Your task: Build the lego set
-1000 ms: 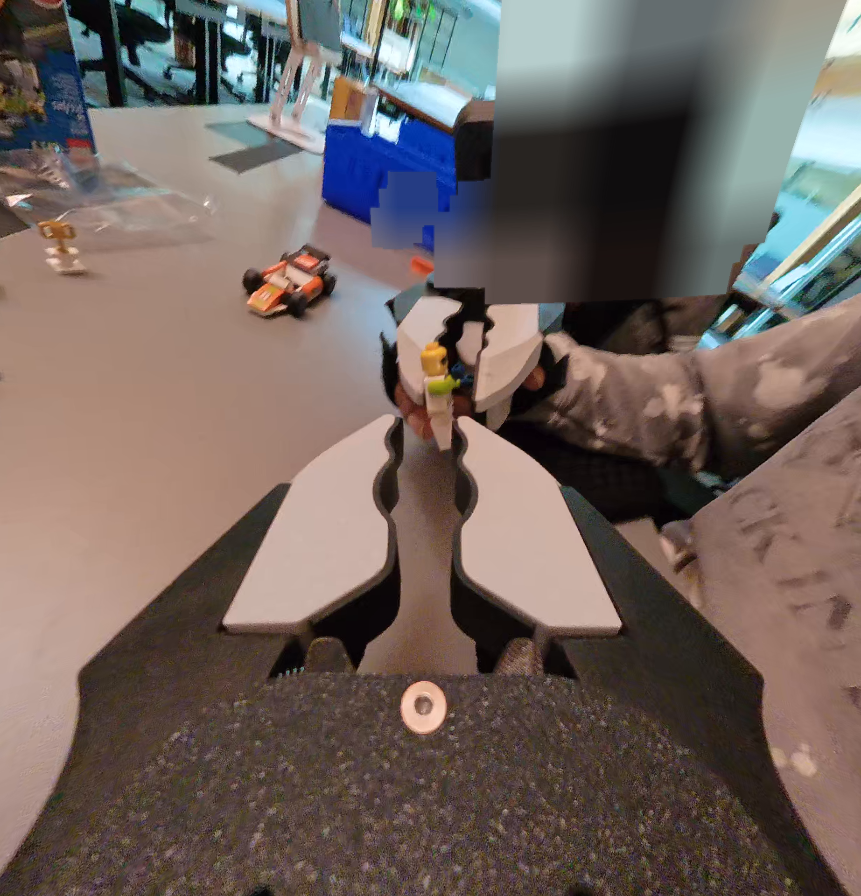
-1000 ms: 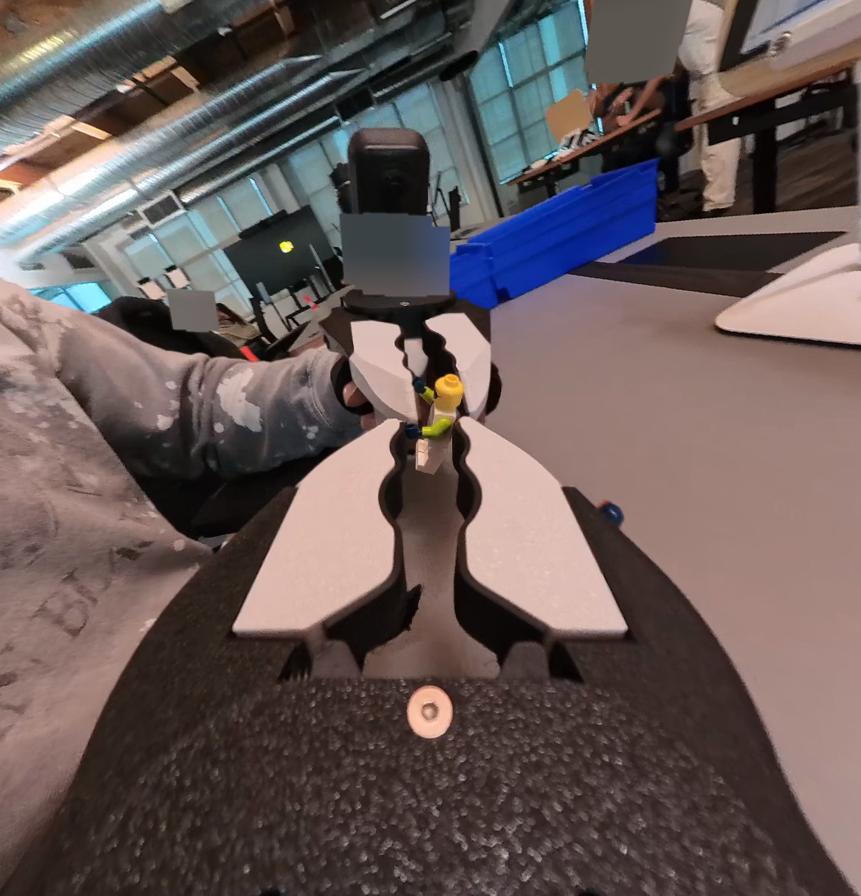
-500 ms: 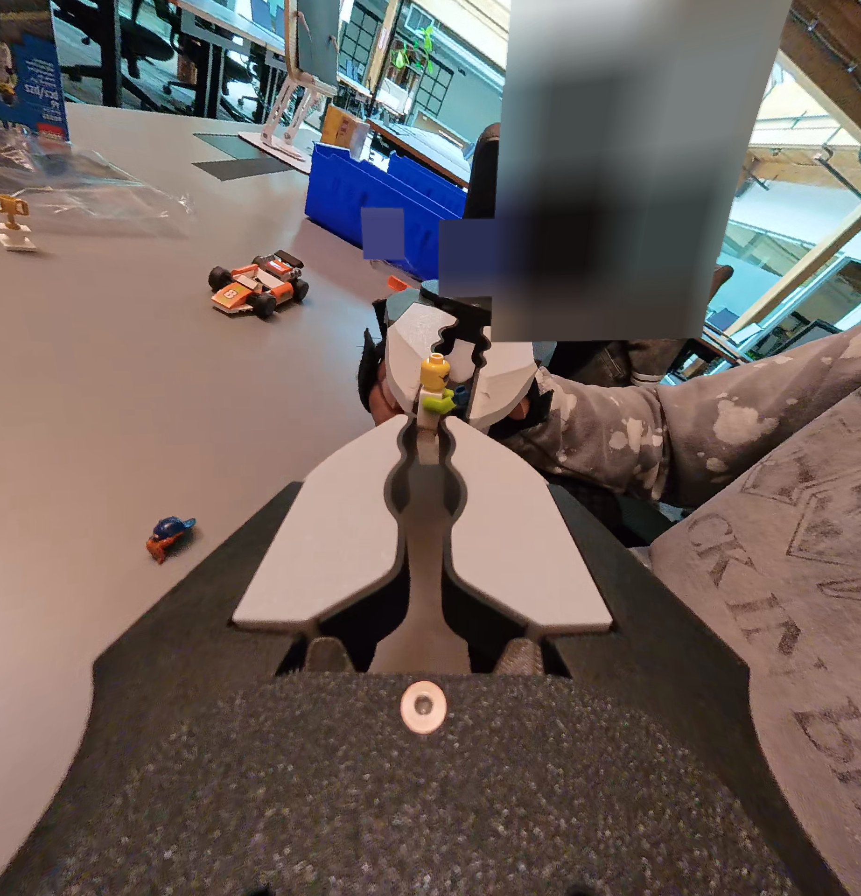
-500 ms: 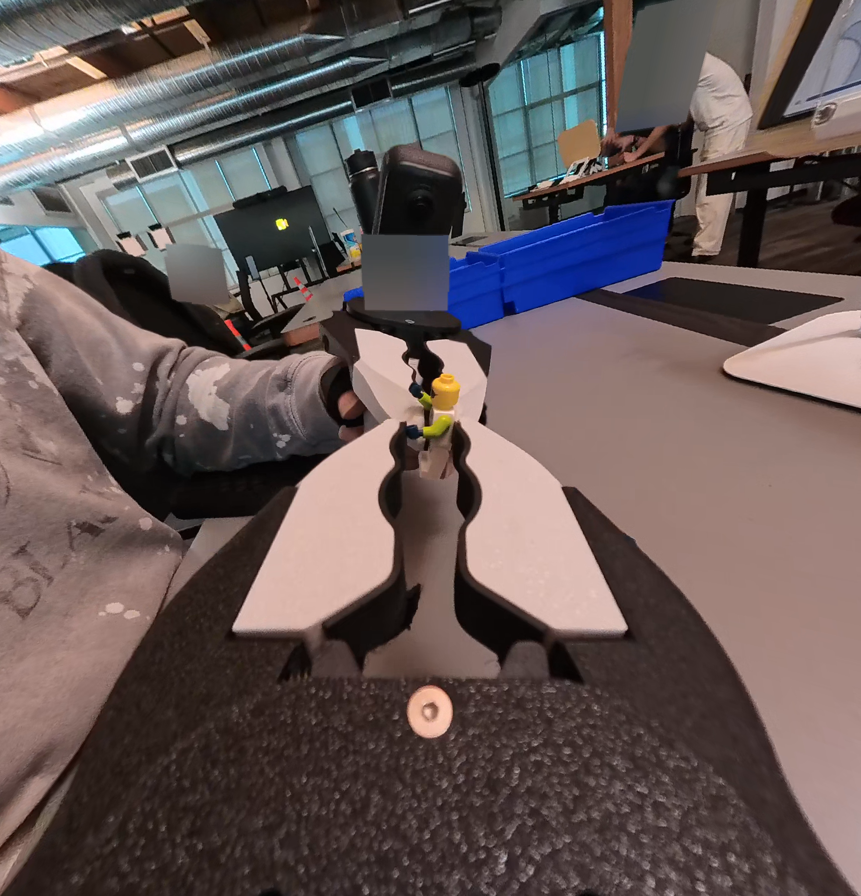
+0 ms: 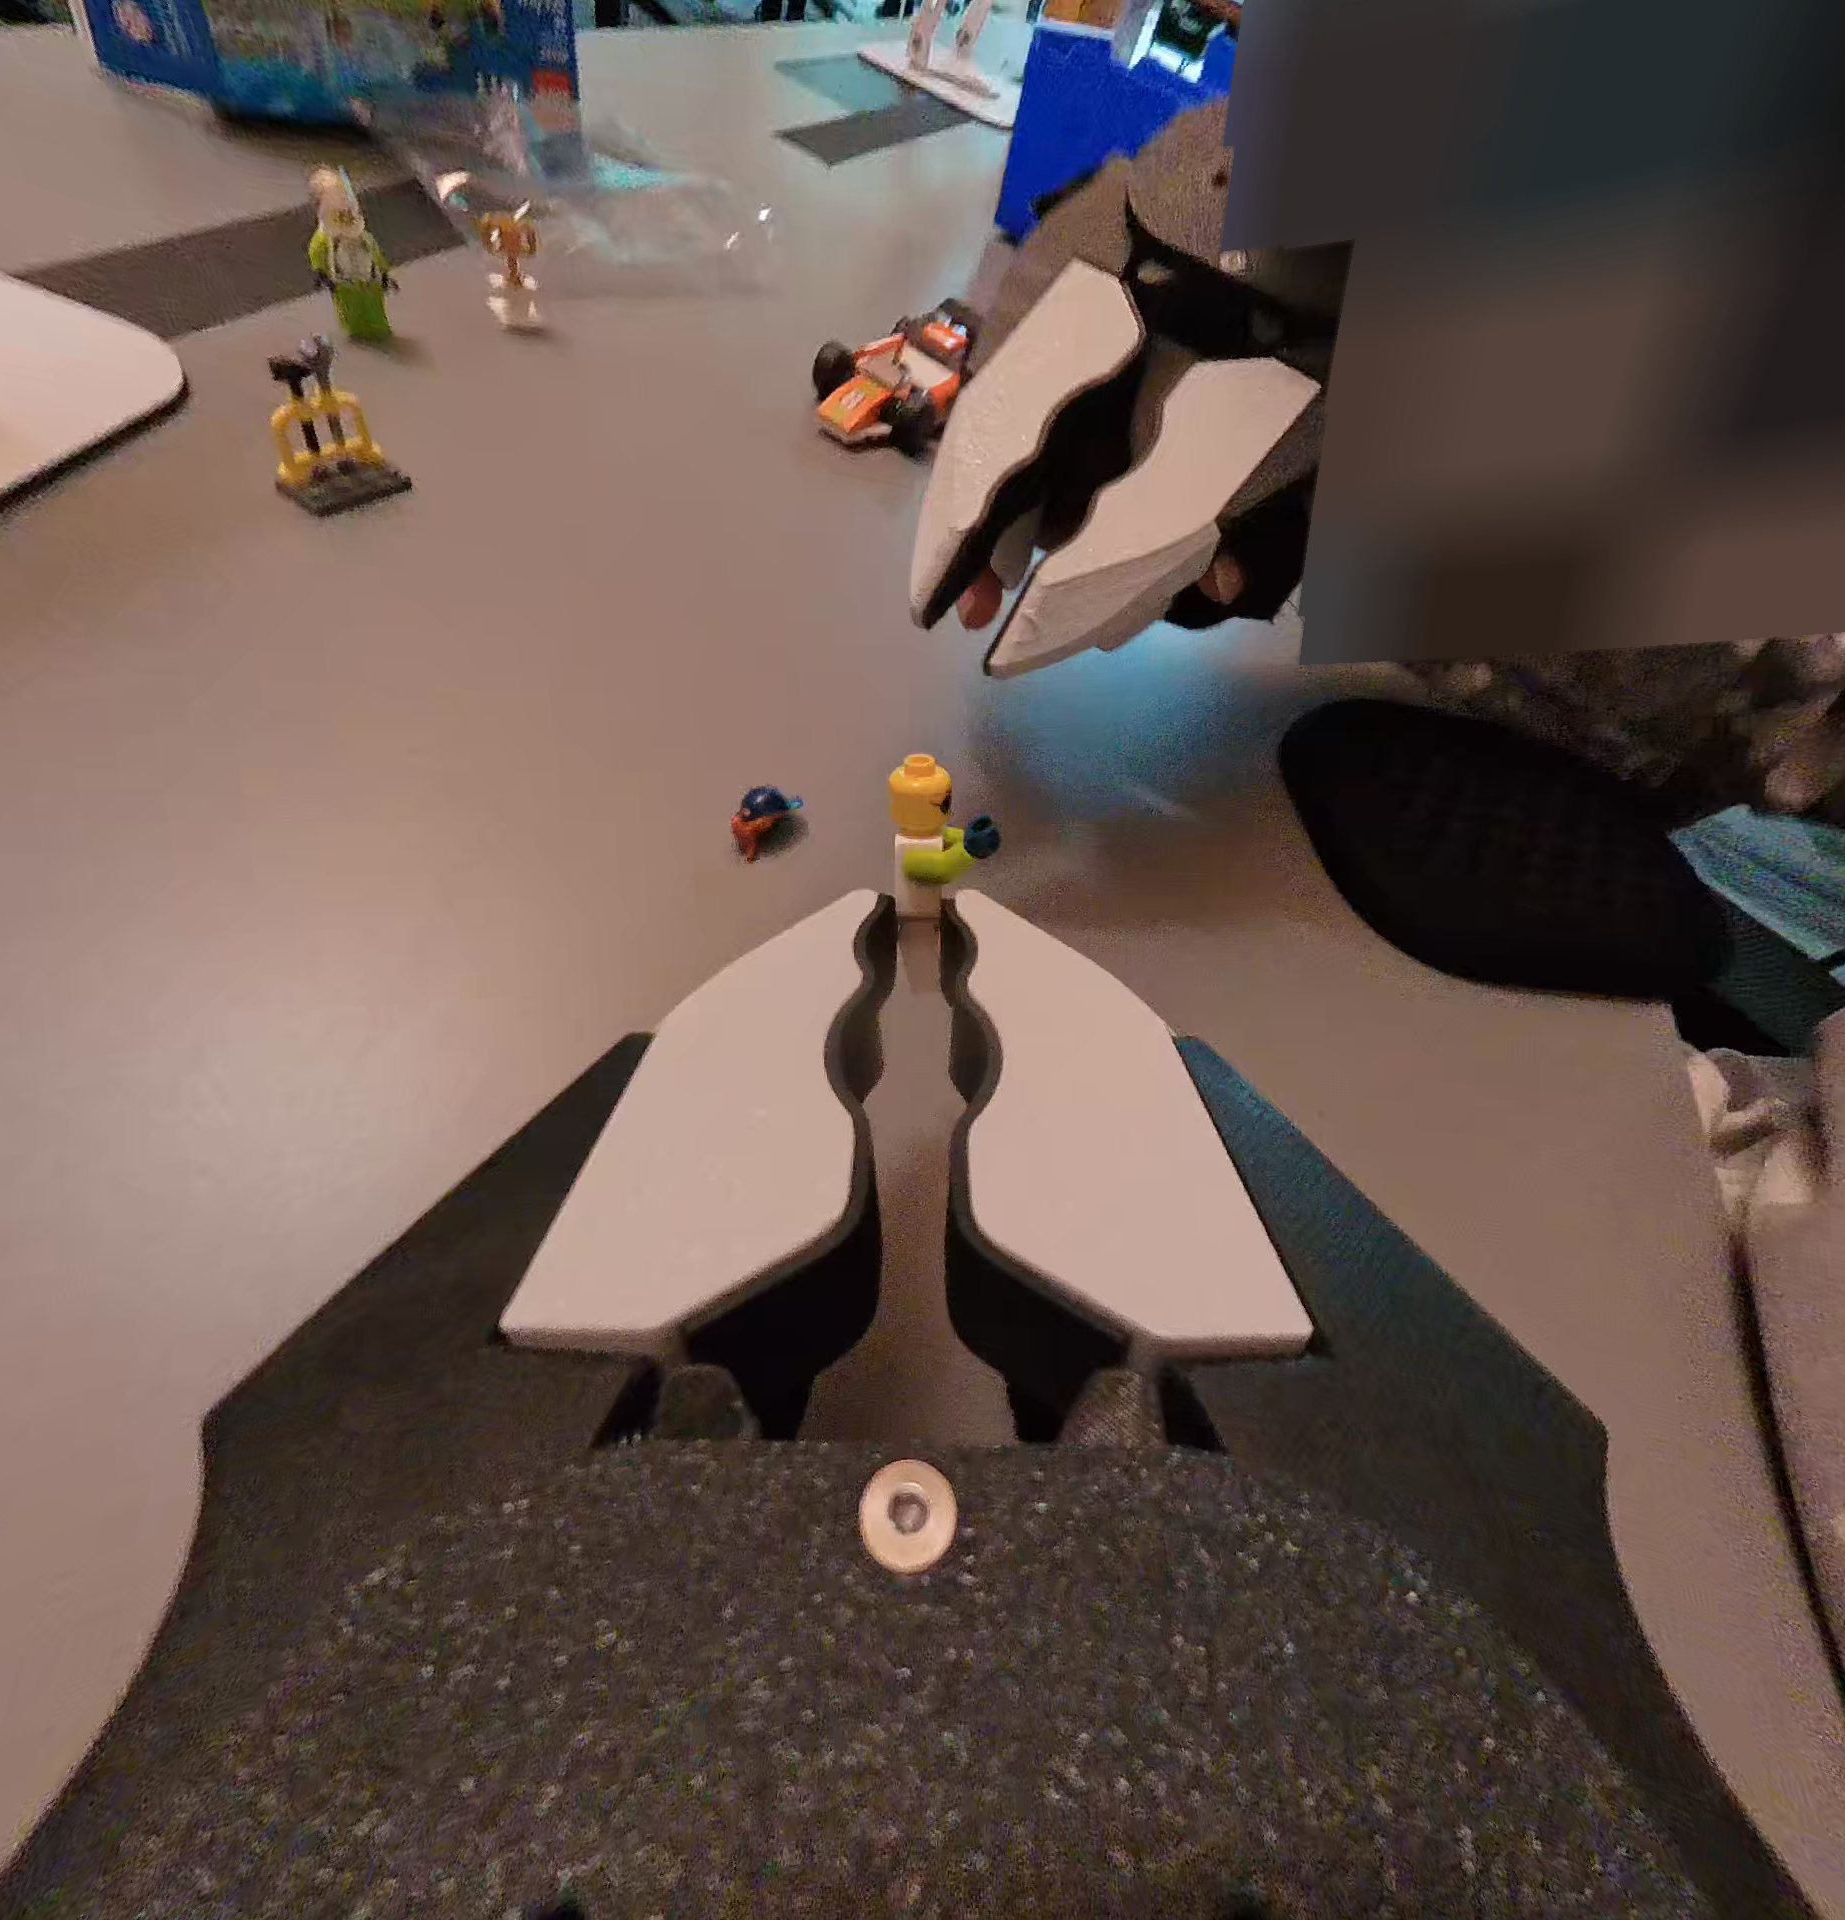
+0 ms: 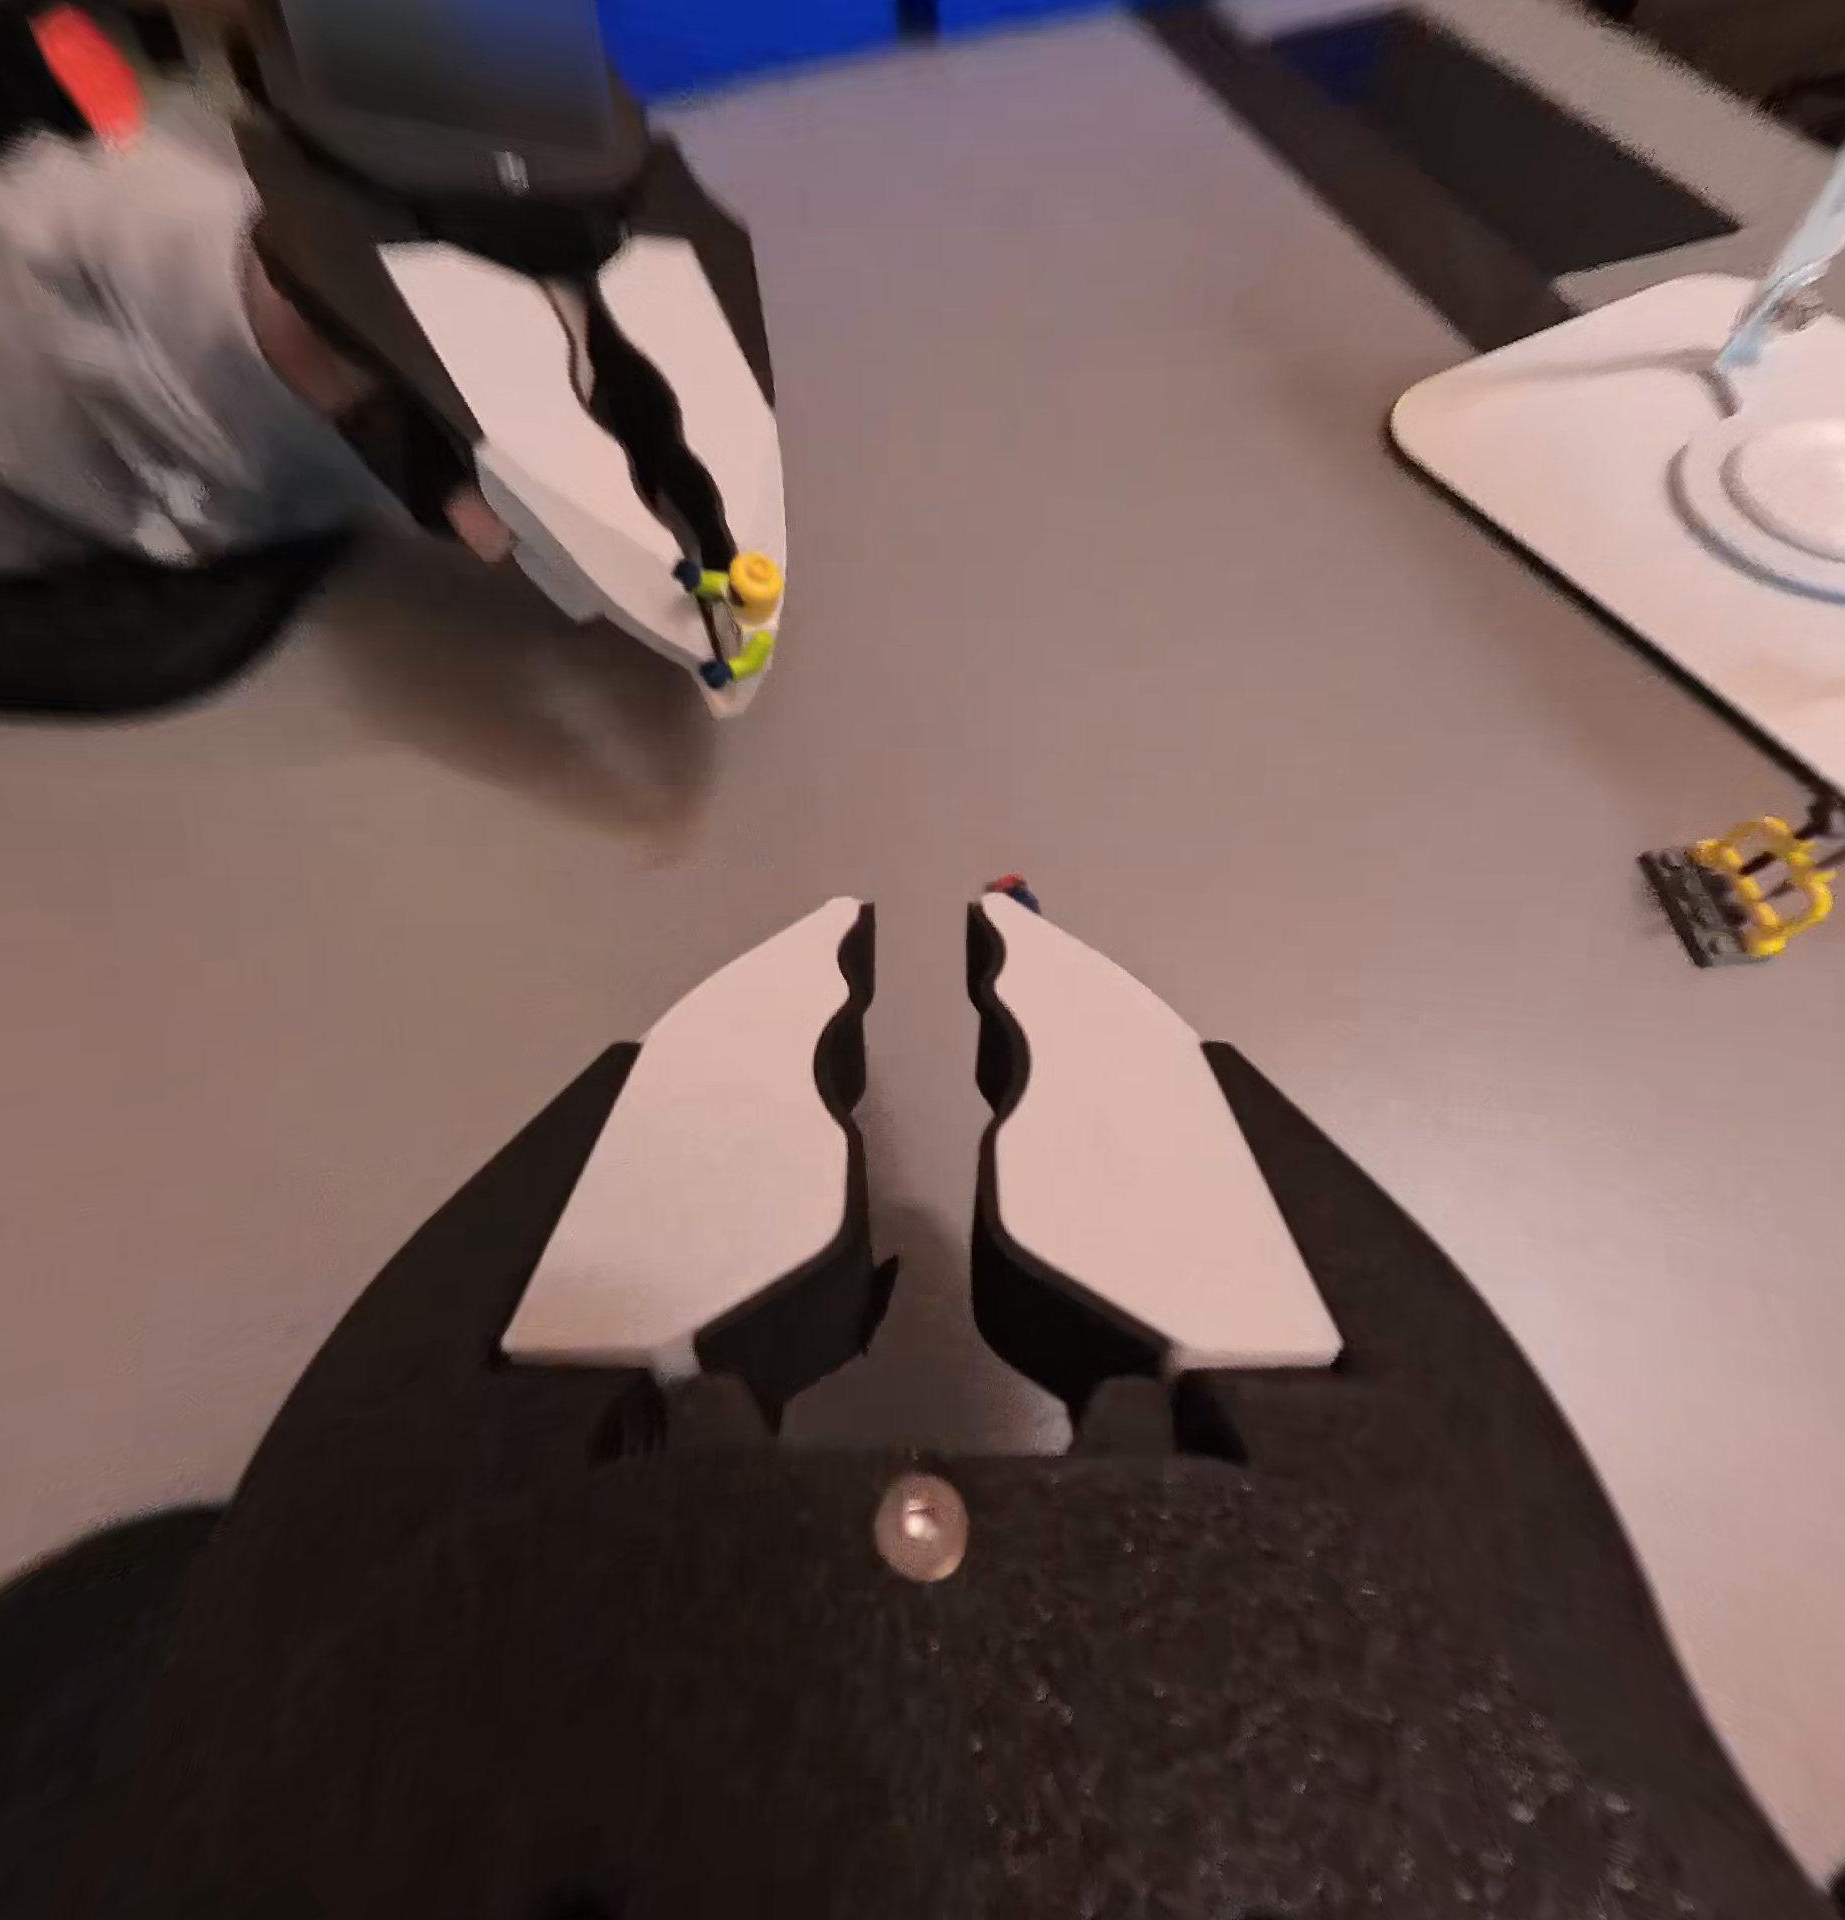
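My left hand-held gripper (image 5: 918, 906) is clamped on the legs of the minifigure (image 5: 923, 836), holding it upright above the worktop (image 5: 482, 727). My right hand-held gripper (image 6: 920, 906) holds nothing, its jaws parted by a narrow gap. A small blue and orange piece (image 5: 764, 819) lies just beside the minifigure. Toward the far edge sit an orange car (image 5: 890, 381), a clear bag (image 5: 596, 208) and the blue box (image 5: 326, 52); contents not discernible.

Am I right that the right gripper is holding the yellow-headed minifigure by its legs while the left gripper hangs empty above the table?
Not quite: the grippers are swapped. The left gripper holds the minifigure by its legs, as the left wrist view shows; the right gripper hangs empty above the table.
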`<state>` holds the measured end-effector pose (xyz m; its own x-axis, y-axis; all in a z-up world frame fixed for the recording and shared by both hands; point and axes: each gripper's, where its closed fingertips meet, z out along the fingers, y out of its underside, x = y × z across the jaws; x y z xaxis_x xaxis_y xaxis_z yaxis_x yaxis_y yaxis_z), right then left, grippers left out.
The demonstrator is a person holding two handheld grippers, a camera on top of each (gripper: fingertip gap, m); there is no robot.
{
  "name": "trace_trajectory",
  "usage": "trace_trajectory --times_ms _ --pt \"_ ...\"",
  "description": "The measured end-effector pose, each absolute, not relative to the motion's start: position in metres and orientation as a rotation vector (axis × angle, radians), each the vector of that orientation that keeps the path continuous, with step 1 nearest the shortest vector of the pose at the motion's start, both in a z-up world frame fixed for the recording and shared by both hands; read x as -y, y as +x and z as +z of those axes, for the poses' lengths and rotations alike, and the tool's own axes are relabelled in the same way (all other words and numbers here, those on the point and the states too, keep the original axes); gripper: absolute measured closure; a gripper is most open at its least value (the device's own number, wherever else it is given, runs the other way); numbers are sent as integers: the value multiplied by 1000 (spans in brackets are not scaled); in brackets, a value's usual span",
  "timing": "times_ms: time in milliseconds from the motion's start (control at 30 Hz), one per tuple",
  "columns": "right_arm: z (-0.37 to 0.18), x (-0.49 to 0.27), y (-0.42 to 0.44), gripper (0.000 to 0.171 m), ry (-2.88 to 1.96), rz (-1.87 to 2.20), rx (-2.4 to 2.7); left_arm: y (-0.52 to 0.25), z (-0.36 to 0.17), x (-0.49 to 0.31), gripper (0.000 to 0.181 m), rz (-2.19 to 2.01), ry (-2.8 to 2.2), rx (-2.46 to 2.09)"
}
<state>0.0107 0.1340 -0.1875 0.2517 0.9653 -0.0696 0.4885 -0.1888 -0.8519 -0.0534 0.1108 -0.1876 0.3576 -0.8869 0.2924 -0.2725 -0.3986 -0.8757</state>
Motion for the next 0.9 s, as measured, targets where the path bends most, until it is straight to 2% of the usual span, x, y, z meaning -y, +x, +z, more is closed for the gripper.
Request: trace_trajectory --times_ms 133,467,733,900 --pt "-207 -152 4 158 -1800 700 1632 -56 -196 -112 173 -1018 -1894 -1005" --pt "-235 -159 -10 151 -1995 819 1957 -61 -200 -117 173 -984 -1919 -991" --pt "-240 -155 -12 159 -2009 843 1921 -61 -205 -123 173 -854 -1945 -1016" --pt "-195 -159 -28 159 -1994 963 1520 -62 -208 -130 173 -619 -1925 -1050"
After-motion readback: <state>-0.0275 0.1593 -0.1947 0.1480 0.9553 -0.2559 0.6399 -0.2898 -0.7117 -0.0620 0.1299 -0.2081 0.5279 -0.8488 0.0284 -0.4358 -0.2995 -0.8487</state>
